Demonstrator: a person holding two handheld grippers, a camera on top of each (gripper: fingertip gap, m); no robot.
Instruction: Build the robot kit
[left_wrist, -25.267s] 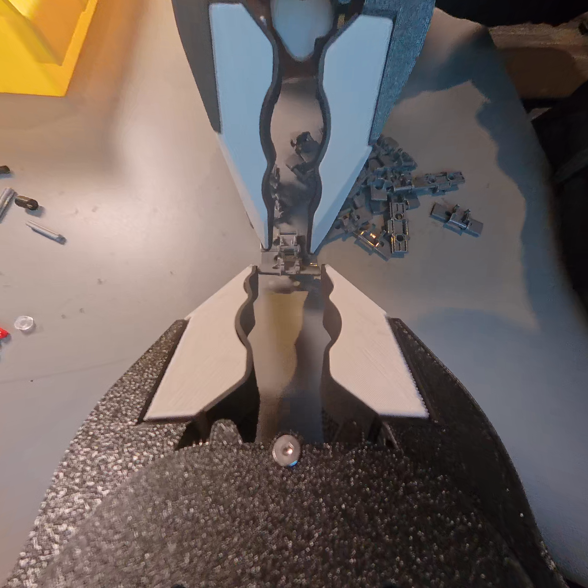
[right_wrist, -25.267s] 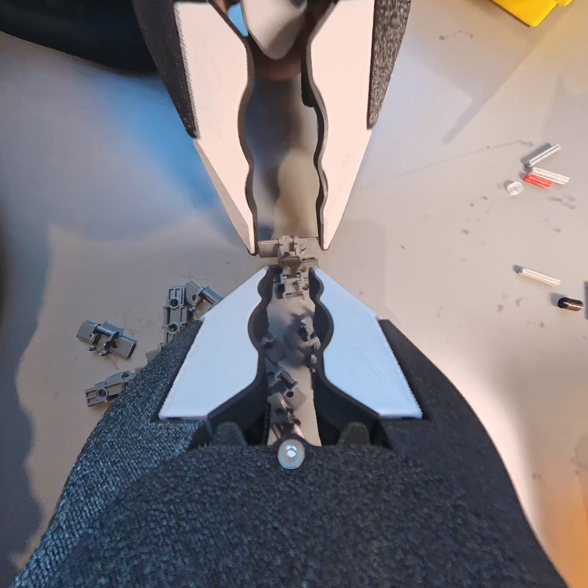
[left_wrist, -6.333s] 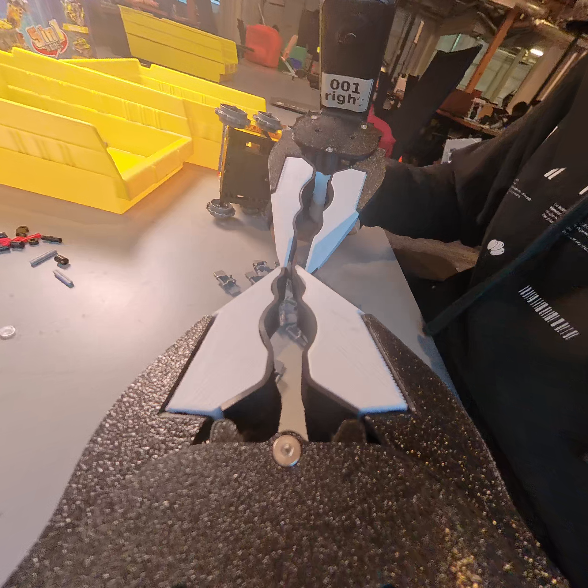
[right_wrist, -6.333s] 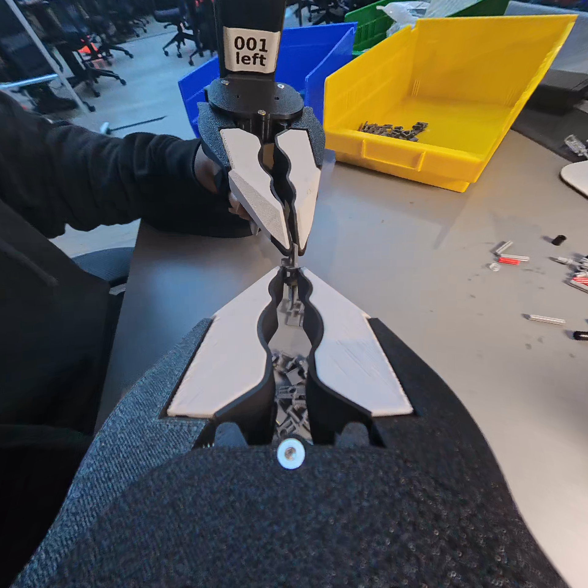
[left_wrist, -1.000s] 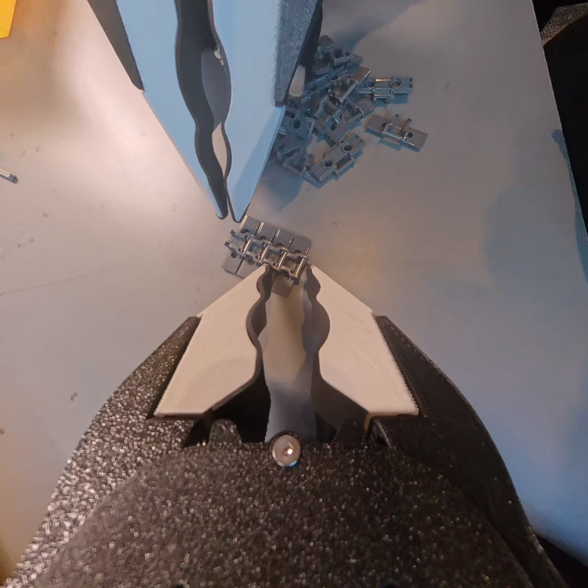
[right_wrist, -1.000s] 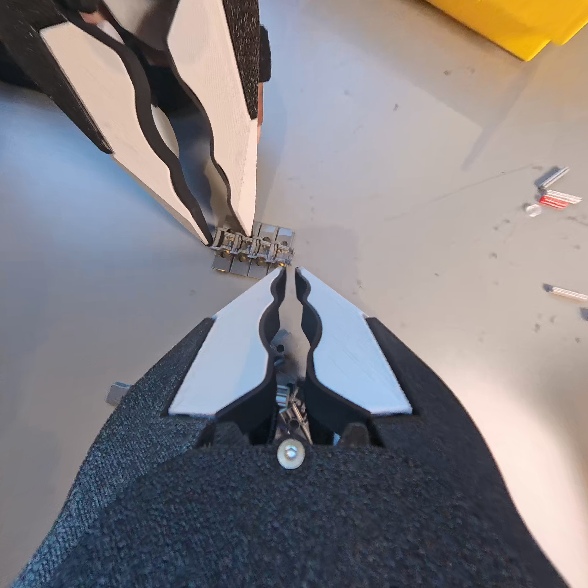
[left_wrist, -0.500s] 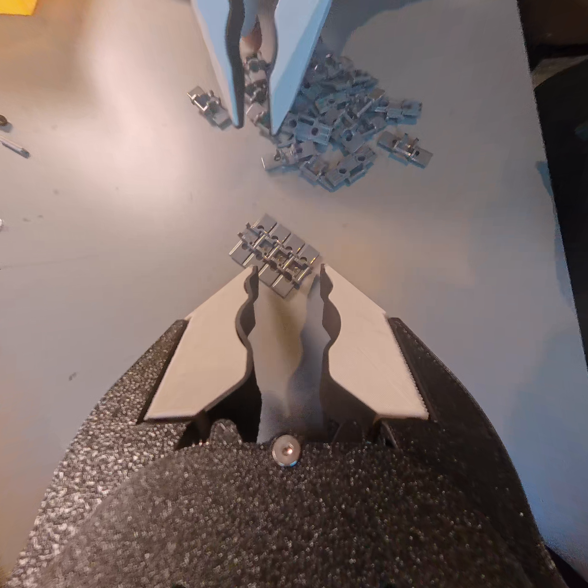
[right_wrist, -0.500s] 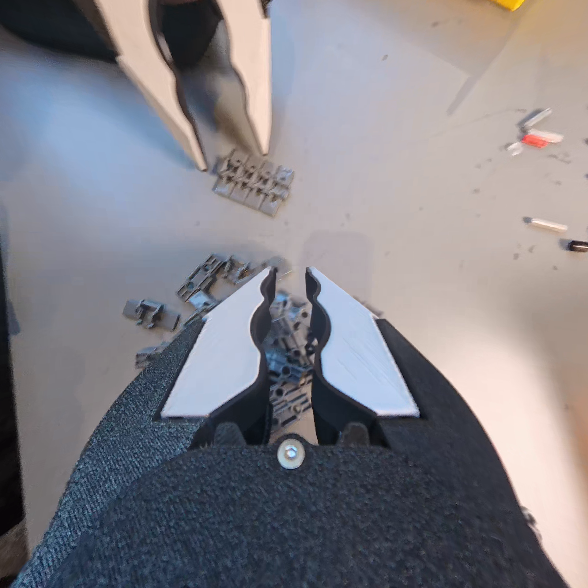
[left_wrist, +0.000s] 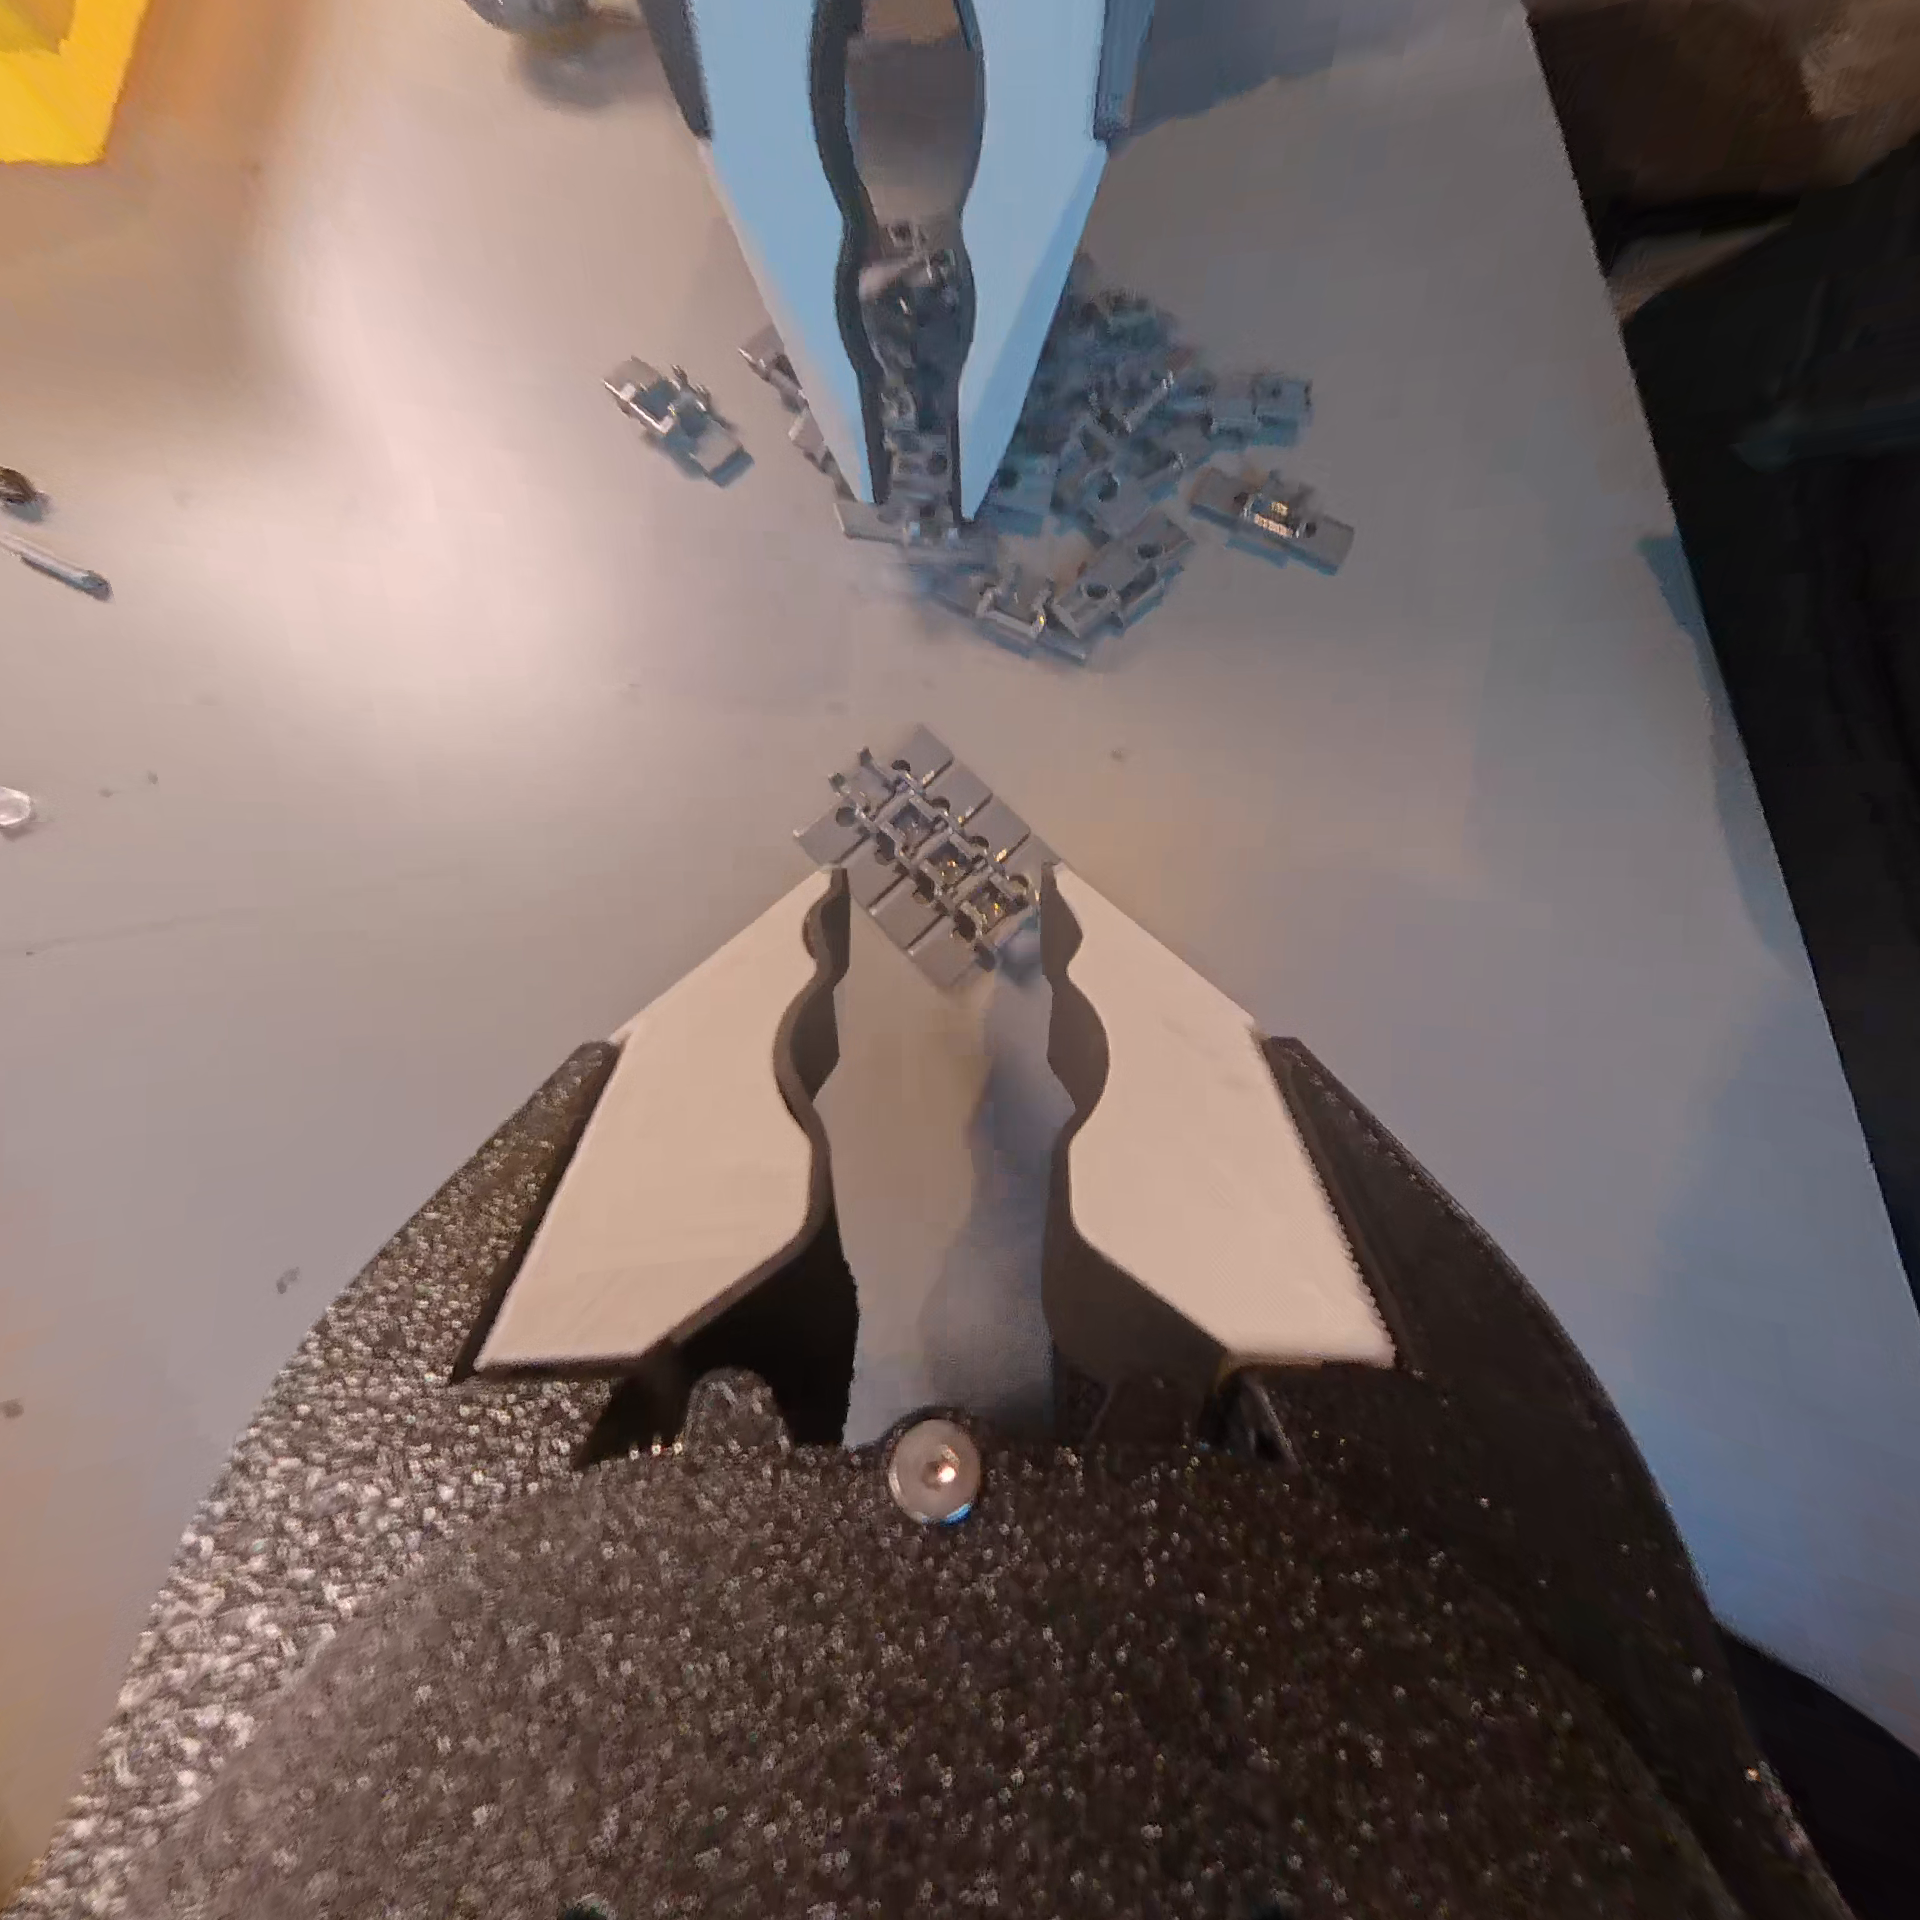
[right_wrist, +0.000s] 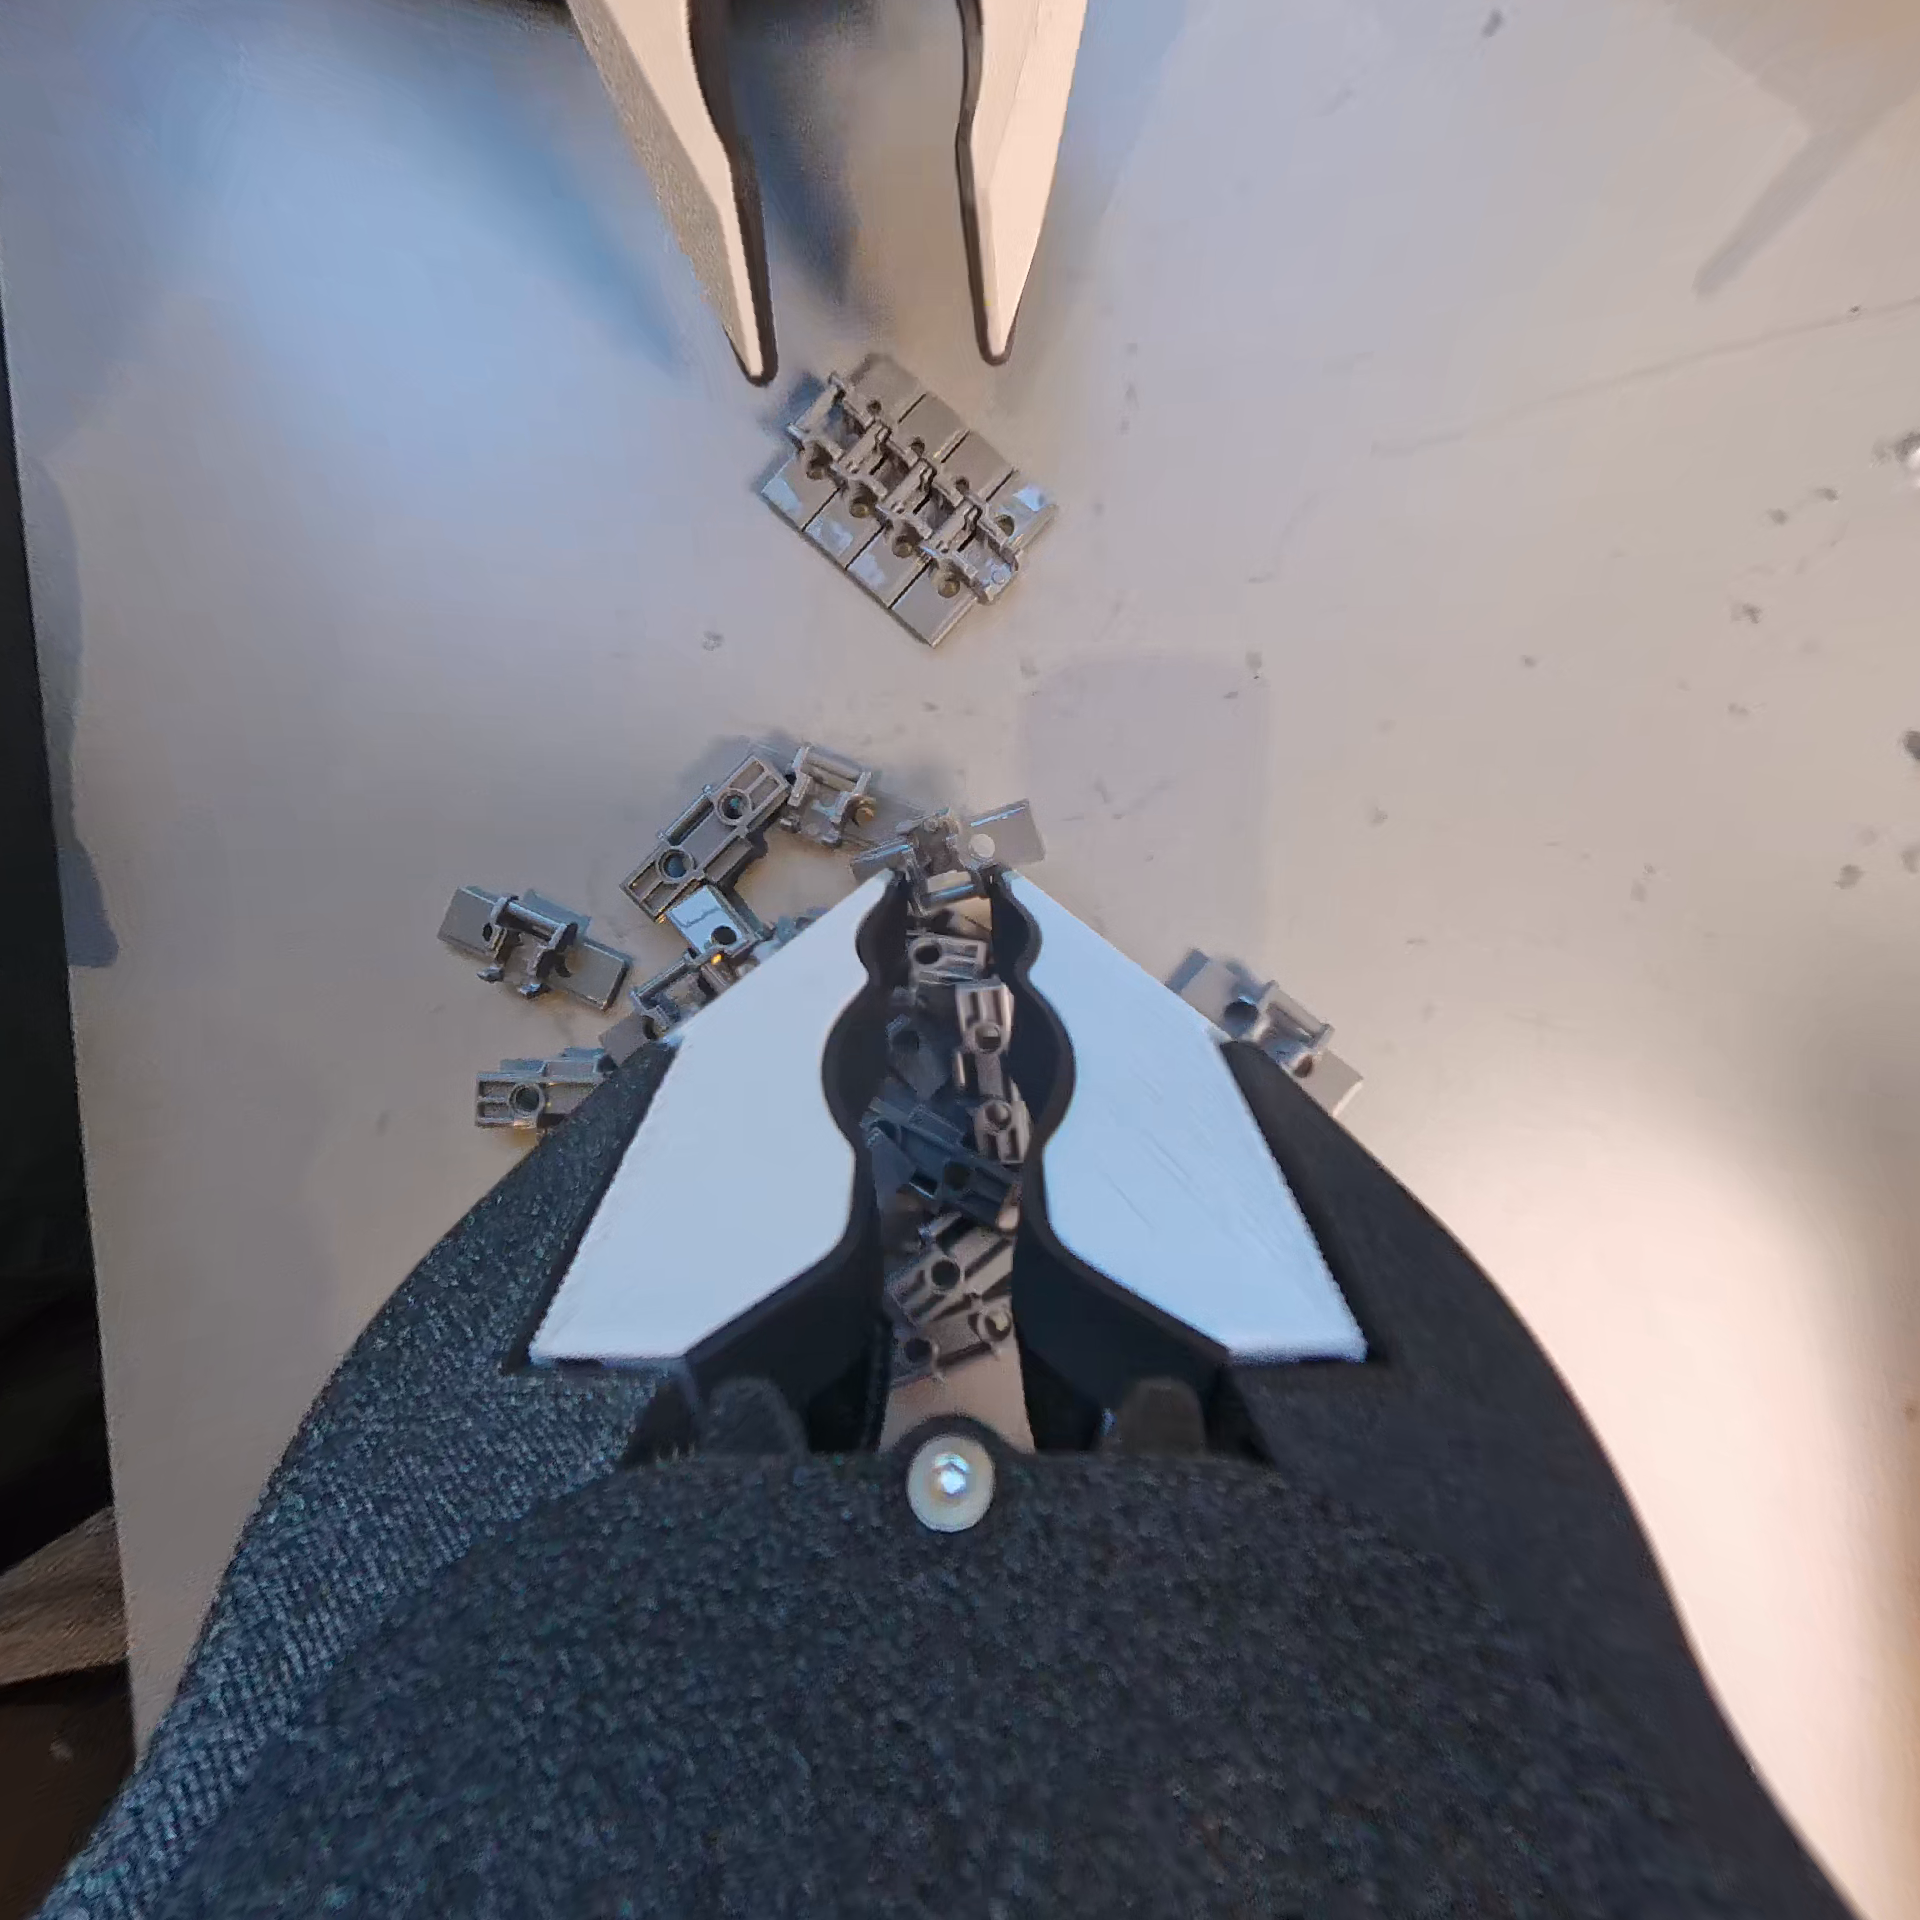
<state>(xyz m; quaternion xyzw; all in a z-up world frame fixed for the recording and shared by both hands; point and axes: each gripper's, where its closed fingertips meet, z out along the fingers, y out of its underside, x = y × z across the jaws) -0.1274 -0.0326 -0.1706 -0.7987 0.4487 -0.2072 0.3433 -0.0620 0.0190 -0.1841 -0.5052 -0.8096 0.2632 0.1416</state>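
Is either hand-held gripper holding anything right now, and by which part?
Left hand-held gripper: nothing, open around the joined strip. Right hand-held gripper: pinching one grey link at its middle.

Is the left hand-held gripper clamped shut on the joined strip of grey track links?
No, the left hand-held gripper is open, its fingertips either side of the joined strip of grey track links lying on the grey table.

I'm seeing a matt grey counter (left_wrist: 364, 727), smooth with faint scuffs and specks. The joined strip of track links (left_wrist: 928, 855) looks like hard grey plastic with a slight sheen, same as the loose links (right_wrist: 535, 945) heaped nearby. My left gripper (left_wrist: 940, 883) has pale, finely ridged printed-plastic fingers (left_wrist: 686, 1174) on a coarse, pebbly black body. My right gripper (right_wrist: 940, 878) shows whiter fingers and a woven-looking dark grey shell.
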